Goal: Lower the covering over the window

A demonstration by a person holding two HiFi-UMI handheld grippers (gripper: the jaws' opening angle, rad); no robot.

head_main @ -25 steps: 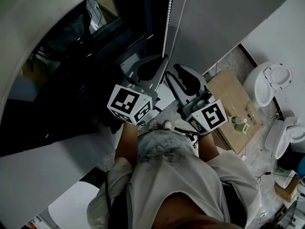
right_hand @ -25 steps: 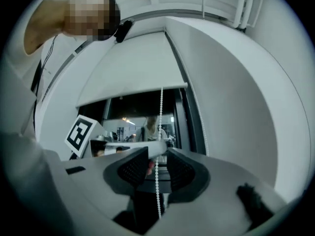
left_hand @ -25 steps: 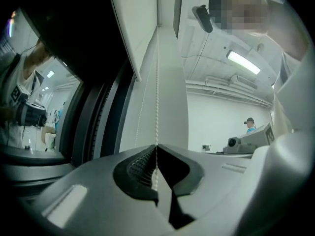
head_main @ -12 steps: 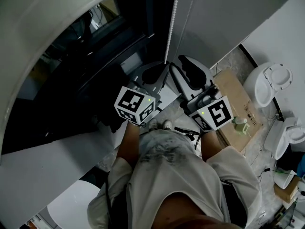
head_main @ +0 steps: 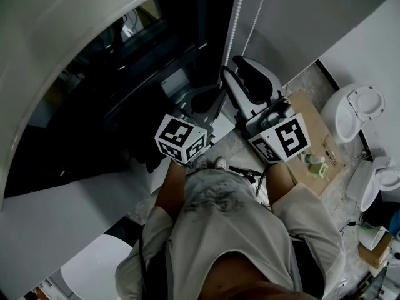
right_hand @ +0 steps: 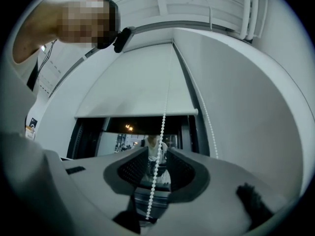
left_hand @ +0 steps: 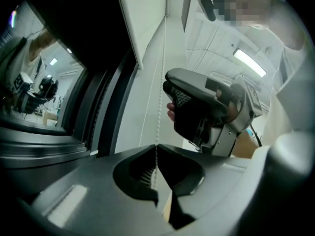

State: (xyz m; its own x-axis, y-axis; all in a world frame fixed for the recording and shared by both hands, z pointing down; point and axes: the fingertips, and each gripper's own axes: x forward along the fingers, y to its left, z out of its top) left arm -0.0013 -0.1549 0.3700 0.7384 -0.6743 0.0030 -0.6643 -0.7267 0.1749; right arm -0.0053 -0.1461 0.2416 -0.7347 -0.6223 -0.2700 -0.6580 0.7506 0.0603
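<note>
Nearest me, the left gripper [left_hand: 156, 149] sits low on the bead chain [right_hand: 162, 127], its jaws pressed together on the beads. Just above it on that chain, the right gripper [right_hand: 157, 154] has its jaws spread, and the beads run between them untouched. Beside the chain, the roller blind [right_hand: 138, 92] covers only the top of the dark window [head_main: 94, 99]. I'd say the chain is light, limp and slippery. It is best pinched squarely across the beads and drawn straight down, hand under hand.
</note>
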